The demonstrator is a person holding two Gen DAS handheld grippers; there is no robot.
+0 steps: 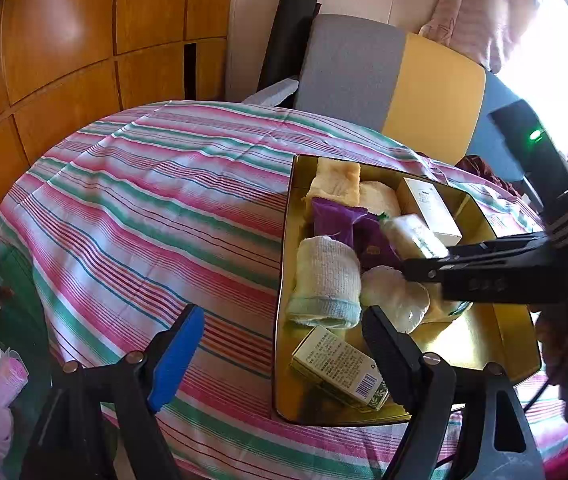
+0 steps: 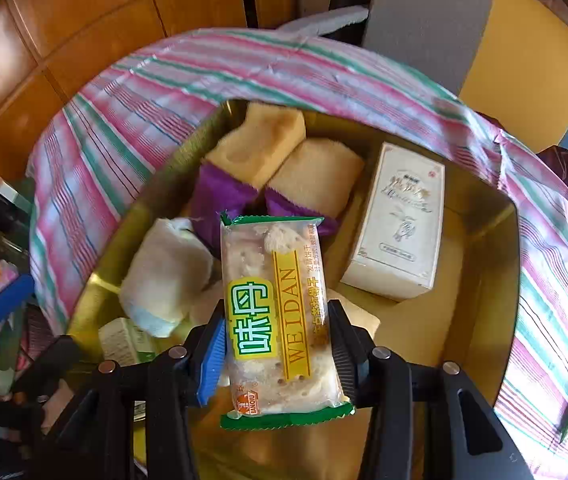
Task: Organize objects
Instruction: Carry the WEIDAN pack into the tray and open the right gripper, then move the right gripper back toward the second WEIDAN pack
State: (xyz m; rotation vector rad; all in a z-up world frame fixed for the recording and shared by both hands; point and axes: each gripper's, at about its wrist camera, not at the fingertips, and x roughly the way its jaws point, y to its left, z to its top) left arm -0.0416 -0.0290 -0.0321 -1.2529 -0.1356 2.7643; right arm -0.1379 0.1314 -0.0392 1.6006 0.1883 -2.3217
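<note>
While your left gripper (image 1: 284, 356) hangs with its jaws wide apart and empty over the near-left corner of the gold tray (image 1: 495, 328) on the striped table (image 1: 156, 208), your right gripper (image 1: 419, 272) reaches in over the tray from the right. From the right wrist, your jaws are clamped on a green-edged snack packet (image 2: 284, 312), held above the tray's rolled towel (image 2: 164, 276) and white box (image 2: 399, 220).
</note>
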